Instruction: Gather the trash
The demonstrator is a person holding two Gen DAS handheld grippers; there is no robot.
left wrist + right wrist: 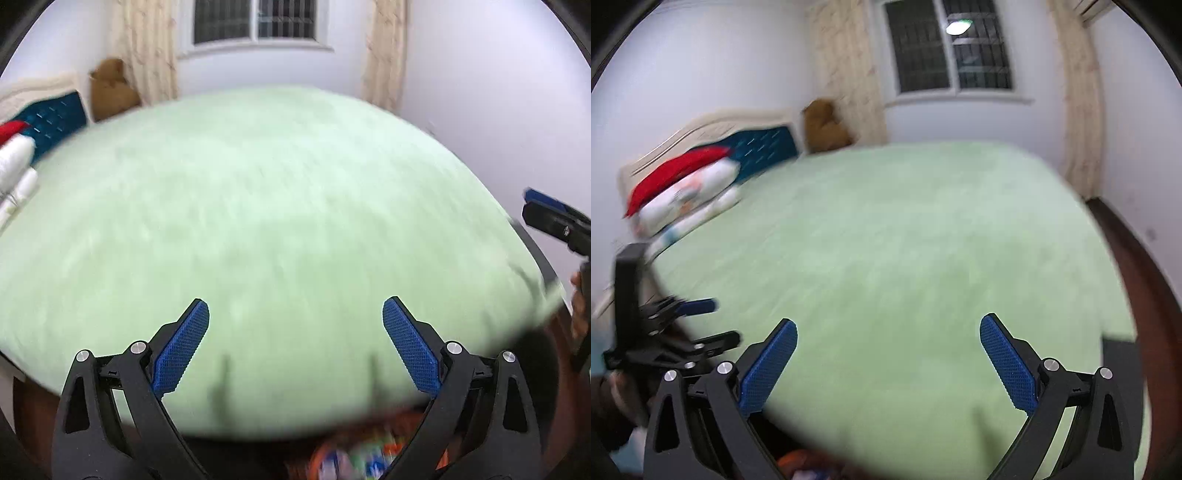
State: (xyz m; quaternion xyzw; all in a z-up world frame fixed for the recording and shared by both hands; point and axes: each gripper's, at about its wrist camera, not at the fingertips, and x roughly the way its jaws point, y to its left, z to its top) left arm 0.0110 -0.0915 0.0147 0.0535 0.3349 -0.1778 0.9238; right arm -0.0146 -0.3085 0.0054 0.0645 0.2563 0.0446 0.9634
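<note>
My left gripper (295,314) is open and empty, held over the near edge of a bed with a pale green cover (258,206). My right gripper (888,332) is open and empty too, over the same green bed (905,240). The right gripper also shows at the right edge of the left wrist view (554,218), and the left gripper shows at the left of the right wrist view (698,321). A blurred orange and multicoloured heap (365,458) lies below the bed's near edge, possibly trash; a bit of it shows in the right wrist view (794,461).
A blue padded headboard (764,147), a red and white plush pillow (683,188) and a brown teddy bear (823,125) are at the bed's head. A barred window (945,48) with cream curtains is behind. A dark wooden bed frame (1134,266) runs along the right.
</note>
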